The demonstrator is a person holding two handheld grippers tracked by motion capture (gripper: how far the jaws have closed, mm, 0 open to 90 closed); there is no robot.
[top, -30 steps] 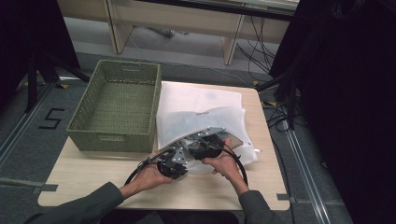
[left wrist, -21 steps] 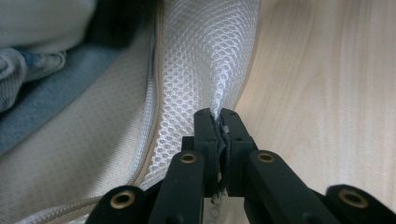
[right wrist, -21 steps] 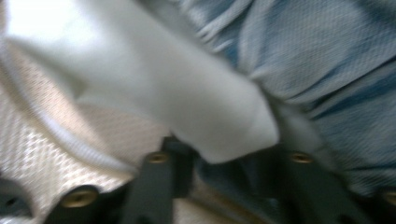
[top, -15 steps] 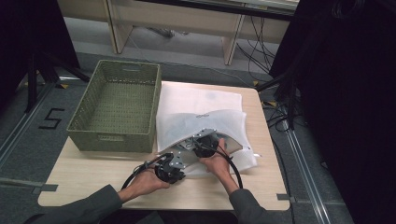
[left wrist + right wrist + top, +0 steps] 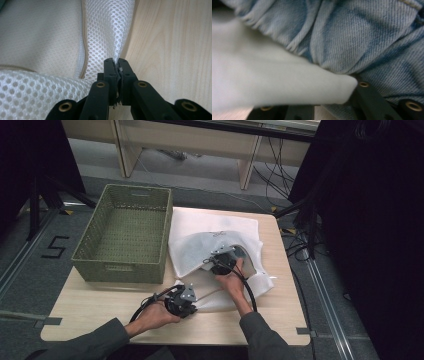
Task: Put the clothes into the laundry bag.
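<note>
A white mesh laundry bag [image 5: 210, 227] lies on the wooden table [image 5: 100, 307]. My left gripper [image 5: 195, 297] sits at the bag's near edge, shut on a fold of its mesh [image 5: 105, 30] right beside the zip seam. My right gripper [image 5: 221, 259] is farther back, at the bag's middle. In the right gripper view a flap of the bag's white cloth [image 5: 274, 82] lies across its jaws and reaches the right finger [image 5: 368, 97]. The jaws have just been opening slightly, with that cloth still between them. Blue denim [image 5: 352, 37] shows just beyond, inside the bag.
A green woven basket [image 5: 122, 267] stands with nothing in it on the table's left half, beside the bag. Bare wood runs along the near edge. Black cables trail from both grippers across the table front. Desk legs and wires stand on the floor behind.
My right gripper has moved away from the left one, back and to the right over the bag, taking white cloth with it. My left gripper has stayed put.
</note>
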